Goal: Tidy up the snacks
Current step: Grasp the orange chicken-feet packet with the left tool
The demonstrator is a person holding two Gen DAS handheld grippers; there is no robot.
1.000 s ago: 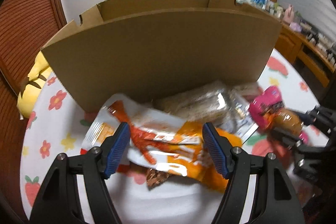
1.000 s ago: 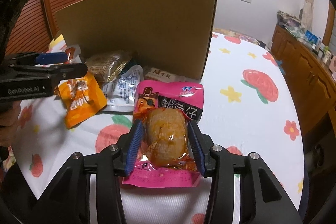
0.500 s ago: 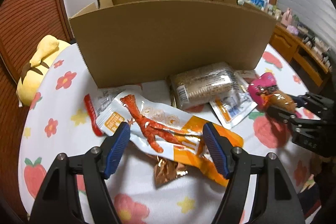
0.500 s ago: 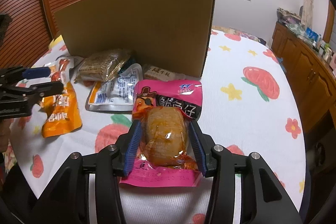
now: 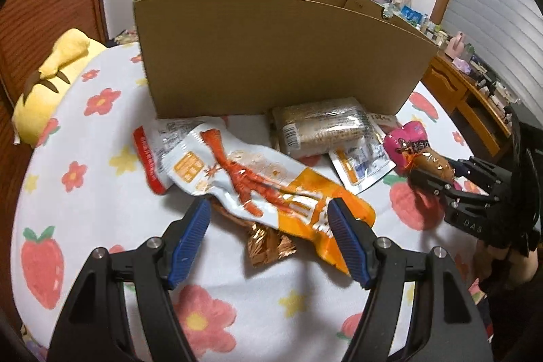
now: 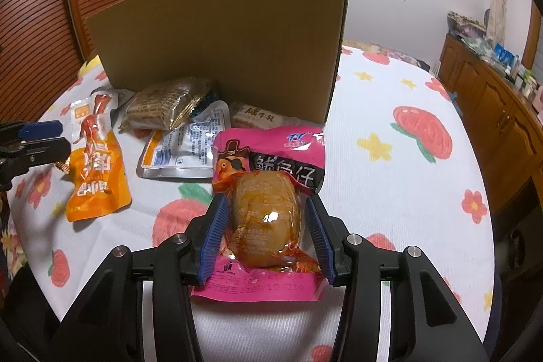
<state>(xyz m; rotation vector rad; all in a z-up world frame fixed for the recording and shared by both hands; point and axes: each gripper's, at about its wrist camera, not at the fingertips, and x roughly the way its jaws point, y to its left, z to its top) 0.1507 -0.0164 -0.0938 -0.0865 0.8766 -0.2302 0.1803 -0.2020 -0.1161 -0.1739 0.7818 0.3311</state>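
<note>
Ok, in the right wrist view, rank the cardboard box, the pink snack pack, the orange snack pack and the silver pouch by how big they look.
1. cardboard box
2. pink snack pack, though it sits nearest the camera, which inflates it
3. orange snack pack
4. silver pouch, close to the orange one and partly covered, so that pair is unsure

Both tongs [image 5: 269, 233]: black plastic frames, blue ribbed pads, silver screws.

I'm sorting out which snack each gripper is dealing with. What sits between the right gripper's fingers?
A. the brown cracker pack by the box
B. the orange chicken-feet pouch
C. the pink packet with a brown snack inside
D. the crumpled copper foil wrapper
C: in the right wrist view the pink packet lies between the right gripper pads, while the orange pouch lies off beside the left gripper.
</note>
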